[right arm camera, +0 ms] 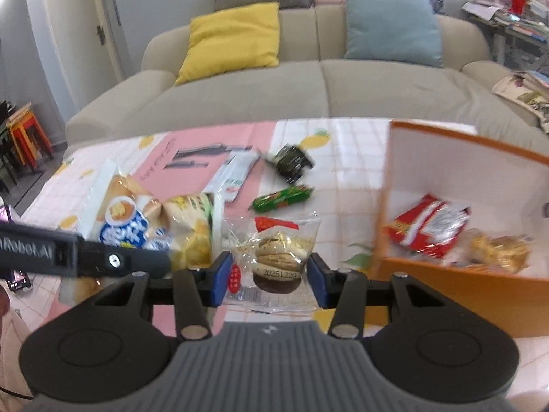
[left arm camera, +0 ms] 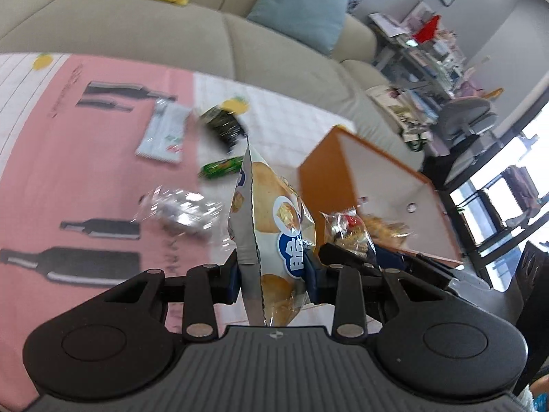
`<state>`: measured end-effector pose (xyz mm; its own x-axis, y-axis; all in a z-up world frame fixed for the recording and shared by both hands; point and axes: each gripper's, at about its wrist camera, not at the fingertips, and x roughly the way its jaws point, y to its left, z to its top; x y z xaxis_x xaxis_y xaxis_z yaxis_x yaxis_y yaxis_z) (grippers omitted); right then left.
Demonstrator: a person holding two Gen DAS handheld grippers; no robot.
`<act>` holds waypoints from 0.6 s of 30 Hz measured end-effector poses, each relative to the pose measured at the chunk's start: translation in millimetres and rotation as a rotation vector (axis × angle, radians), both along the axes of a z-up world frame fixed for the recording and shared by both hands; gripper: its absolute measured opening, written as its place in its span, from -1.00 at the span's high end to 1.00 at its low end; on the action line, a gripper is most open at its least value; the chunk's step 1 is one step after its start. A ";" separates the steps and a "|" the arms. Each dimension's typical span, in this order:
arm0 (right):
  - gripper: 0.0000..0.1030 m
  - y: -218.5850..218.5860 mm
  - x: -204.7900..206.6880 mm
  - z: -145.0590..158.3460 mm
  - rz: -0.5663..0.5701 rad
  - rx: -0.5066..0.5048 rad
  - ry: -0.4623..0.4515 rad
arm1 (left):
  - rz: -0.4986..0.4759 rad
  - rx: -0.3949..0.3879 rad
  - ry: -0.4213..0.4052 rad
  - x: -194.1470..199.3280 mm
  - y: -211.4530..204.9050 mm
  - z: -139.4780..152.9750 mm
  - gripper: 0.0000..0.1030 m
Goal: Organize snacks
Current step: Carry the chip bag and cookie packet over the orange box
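My left gripper (left arm camera: 271,274) is shut on a white and blue chip bag (left arm camera: 271,226), held upright above the table; the bag also shows in the right wrist view (right arm camera: 127,219). My right gripper (right arm camera: 269,279) is shut on a clear-wrapped pastry (right arm camera: 278,261), which also shows in the left wrist view (left arm camera: 346,230). An orange box (right arm camera: 446,285) with a white inside stands to the right and holds a red snack bag (right arm camera: 425,226) and a golden snack (right arm camera: 497,250). It also shows in the left wrist view (left arm camera: 322,178).
On the pink and white tablecloth (right arm camera: 346,178) lie a green bar (right arm camera: 283,199), a dark packet (right arm camera: 291,161), a white packet (right arm camera: 236,175) and a yellow chip bag (right arm camera: 192,230). A clear wrapper (left arm camera: 178,213) lies on the table in the left wrist view. A beige sofa (right arm camera: 308,86) stands behind the table.
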<state>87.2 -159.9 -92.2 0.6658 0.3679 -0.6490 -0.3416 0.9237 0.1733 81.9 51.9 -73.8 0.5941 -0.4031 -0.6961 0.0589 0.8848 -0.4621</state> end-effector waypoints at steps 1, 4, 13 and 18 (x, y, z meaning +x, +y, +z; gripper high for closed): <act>0.10 -8.4 -1.1 4.9 -0.015 0.009 -0.003 | -0.011 -0.006 -0.006 1.0 -4.8 4.5 0.23; 0.10 -33.8 -2.1 19.5 -0.059 0.035 -0.015 | -0.049 -0.012 -0.017 6.6 -20.5 14.9 0.23; 0.10 -95.0 3.8 55.0 -0.136 -0.037 -0.088 | -0.194 0.016 -0.084 39.2 -81.7 48.0 0.23; 0.10 -125.6 17.1 65.5 -0.168 -0.079 -0.094 | -0.276 0.029 -0.108 64.1 -122.0 58.2 0.23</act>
